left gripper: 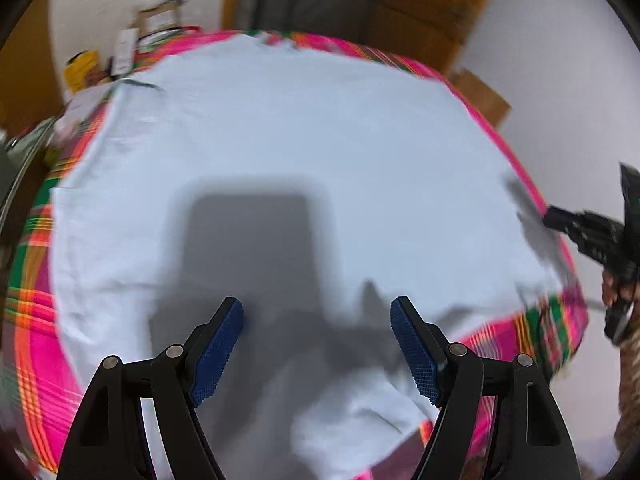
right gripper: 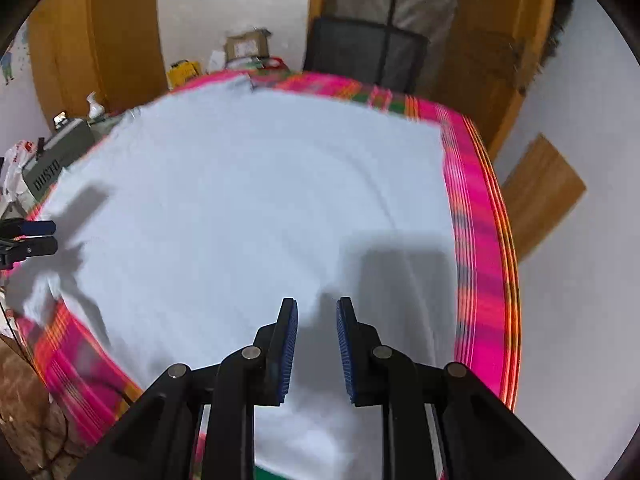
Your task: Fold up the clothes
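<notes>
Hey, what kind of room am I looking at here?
Probably a room in a home. A white garment lies spread on a table with a bright plaid tablecloth; behind it are wooden doors, a dark chair and household clutter including a cardboard box.

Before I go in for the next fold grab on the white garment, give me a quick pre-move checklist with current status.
1. Left gripper open, nothing between its fingers: ok.
2. Right gripper empty, fingers apart with a narrow gap: ok.
3. White cloth garment spread flat on the pink plaid tablecloth: ok.
4. Near hem lying smooth: not ok, bunched.
5. Sleeve and collar positions: cannot tell, blurred.
</notes>
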A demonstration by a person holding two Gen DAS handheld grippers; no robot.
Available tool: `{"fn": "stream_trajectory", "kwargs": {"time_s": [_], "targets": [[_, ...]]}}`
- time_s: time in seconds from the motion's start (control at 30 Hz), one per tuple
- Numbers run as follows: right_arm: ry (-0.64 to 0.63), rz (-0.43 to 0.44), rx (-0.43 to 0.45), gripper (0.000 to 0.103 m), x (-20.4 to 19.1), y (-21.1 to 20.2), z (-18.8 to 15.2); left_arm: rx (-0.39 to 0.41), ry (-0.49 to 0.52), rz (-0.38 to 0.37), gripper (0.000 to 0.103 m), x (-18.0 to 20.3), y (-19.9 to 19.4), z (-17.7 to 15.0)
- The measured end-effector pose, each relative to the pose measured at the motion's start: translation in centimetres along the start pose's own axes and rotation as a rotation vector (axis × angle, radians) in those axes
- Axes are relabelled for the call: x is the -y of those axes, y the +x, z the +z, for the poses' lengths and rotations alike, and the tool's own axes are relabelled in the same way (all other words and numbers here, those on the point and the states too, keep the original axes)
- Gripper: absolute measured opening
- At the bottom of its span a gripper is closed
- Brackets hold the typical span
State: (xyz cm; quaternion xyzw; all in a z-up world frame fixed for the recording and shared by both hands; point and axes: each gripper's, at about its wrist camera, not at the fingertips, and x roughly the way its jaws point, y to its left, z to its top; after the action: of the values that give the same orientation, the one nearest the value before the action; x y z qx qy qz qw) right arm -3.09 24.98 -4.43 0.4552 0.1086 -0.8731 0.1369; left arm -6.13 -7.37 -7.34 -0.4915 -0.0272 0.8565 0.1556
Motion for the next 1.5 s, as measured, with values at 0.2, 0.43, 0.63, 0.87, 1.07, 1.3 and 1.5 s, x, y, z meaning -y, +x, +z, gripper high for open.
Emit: {"fn": "stream_trajectory", "kwargs": {"time_s": [0.2, 0.43, 0.63, 0.87, 1.07, 1.3, 1.5], "targets": [[0.094, 0.03, -0.016, 0.021, 2.7, -0.1, -5.8, -0.015, 0.081, 0.057, 0.078, 1.7, -0.4, -2.2], [0.183, -0.019, 0.013, 0.021, 6.4, -3.1, -10.8, -0.045, 0.106, 0.068, 0.078, 1.5, -2.4, -4.9], [0.187, -0.258, 0.072, 0.021, 10.5, -9.8, -14.9, -0.043, 0.122, 0.11, 0.078, 2.5, -3.3, -5.9], [0.175, -0.547, 0.168, 0.024, 13.1, -17.6, -18.0, 0.002, 0.143, 0.102, 0.078, 4.1, -3.8, -4.6], [0.054, -0.336, 0.17, 0.026, 8.4, -13.1, -16.4, -0.009, 0.136, 0.121, 0.078, 4.5, -3.2, -3.9], [-0.124, -0.099, 0.145, 0.026, 1.5, -6.2, -13.8, -0.008, 0.114, 0.132, 0.078, 4.3, -3.8, -4.4], [-0.201, 0.056, 0.158, 0.026, -2.2, -3.3, -11.3, 0.021, 0.02, 0.146, 0.078, 1.6, -5.6, -5.0]]}}
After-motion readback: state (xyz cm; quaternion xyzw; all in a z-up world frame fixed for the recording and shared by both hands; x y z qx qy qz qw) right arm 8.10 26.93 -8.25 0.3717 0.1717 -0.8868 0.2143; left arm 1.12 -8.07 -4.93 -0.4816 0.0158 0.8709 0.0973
